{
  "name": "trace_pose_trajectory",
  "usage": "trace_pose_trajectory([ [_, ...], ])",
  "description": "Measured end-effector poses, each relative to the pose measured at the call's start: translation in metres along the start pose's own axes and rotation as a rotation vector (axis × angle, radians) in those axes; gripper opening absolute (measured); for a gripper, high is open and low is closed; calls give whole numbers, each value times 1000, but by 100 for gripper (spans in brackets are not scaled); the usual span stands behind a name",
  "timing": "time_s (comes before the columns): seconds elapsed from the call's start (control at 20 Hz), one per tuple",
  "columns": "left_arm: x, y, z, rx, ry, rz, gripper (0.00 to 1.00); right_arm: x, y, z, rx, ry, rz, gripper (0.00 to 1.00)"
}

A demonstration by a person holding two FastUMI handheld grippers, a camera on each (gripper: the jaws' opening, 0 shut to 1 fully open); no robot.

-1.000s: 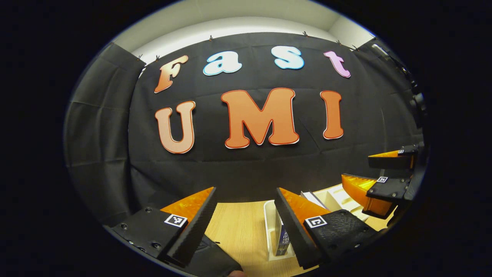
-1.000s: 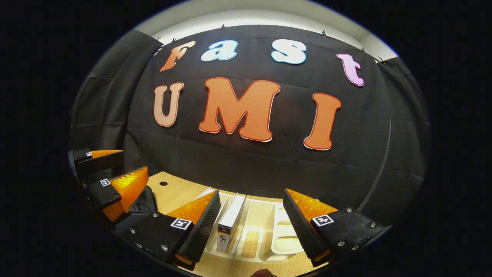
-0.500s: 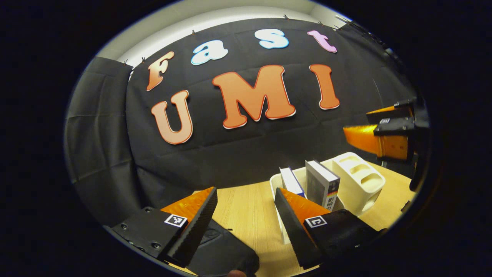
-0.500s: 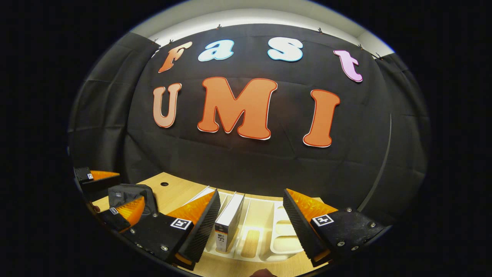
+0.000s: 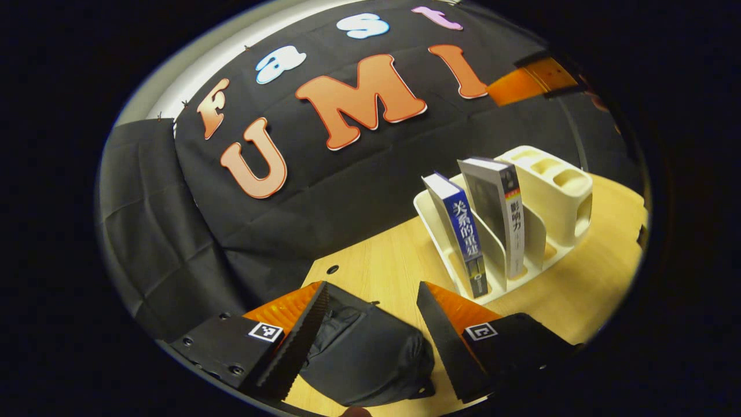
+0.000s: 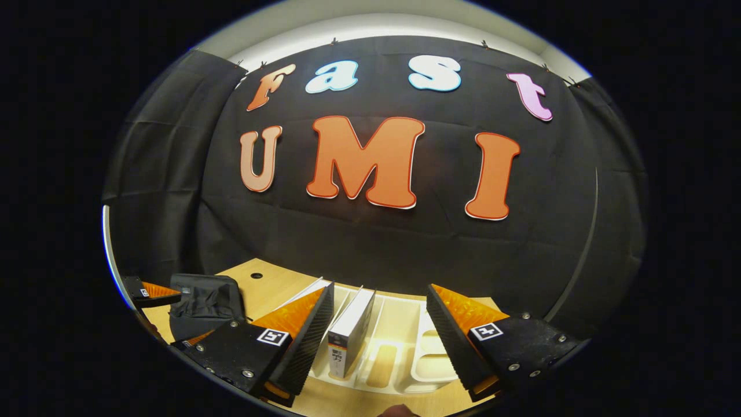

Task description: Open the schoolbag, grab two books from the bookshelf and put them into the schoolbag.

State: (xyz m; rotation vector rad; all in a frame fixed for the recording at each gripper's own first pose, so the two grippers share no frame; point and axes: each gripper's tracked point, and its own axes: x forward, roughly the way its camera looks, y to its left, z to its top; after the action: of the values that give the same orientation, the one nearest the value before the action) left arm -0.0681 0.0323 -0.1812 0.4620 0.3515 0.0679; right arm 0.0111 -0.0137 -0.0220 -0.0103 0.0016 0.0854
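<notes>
A black schoolbag [image 5: 365, 359] lies on the wooden table, low between the fingers of my left gripper [image 5: 371, 288], which is open and hangs just above it. To its right stands a cream bookshelf [image 5: 558, 185] holding a blue book [image 5: 463, 231] and a dark book [image 5: 499, 214], both upright and leaning. My right gripper [image 6: 379, 288] is open above the bookshelf [image 6: 425, 353], with a white-topped book [image 6: 350, 333] just inside its left finger. In the right gripper view the schoolbag [image 6: 205, 298] sits at far left with the left gripper [image 6: 153, 291] beside it.
The wooden table [image 5: 584, 284] has a small round hole [image 5: 332, 269] near the back. The black cloth wall stands close behind the table. The right gripper [image 5: 524, 81] hangs high at the upper right of the left gripper view.
My left gripper has swung left and tipped down, so the schoolbag now lies between its fingers and the bookshelf sits off to the right. The right gripper has barely moved.
</notes>
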Motion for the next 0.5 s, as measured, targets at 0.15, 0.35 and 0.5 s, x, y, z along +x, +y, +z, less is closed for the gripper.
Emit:
trace_pose_trajectory([
  [0.15, -2, -6, -28, 41, 57, -11, 98, 3, 1, -4, -3, -1, -12, 98],
  [0.35, 0, -12, -64, 140, 112, -10, 98, 3, -3, -6, -2, 4, -26, 98],
  [0.5, -2, -17, -90, 221, 168, -21, 99, 2, -4, -11, 9, 14, -19, 98],
])
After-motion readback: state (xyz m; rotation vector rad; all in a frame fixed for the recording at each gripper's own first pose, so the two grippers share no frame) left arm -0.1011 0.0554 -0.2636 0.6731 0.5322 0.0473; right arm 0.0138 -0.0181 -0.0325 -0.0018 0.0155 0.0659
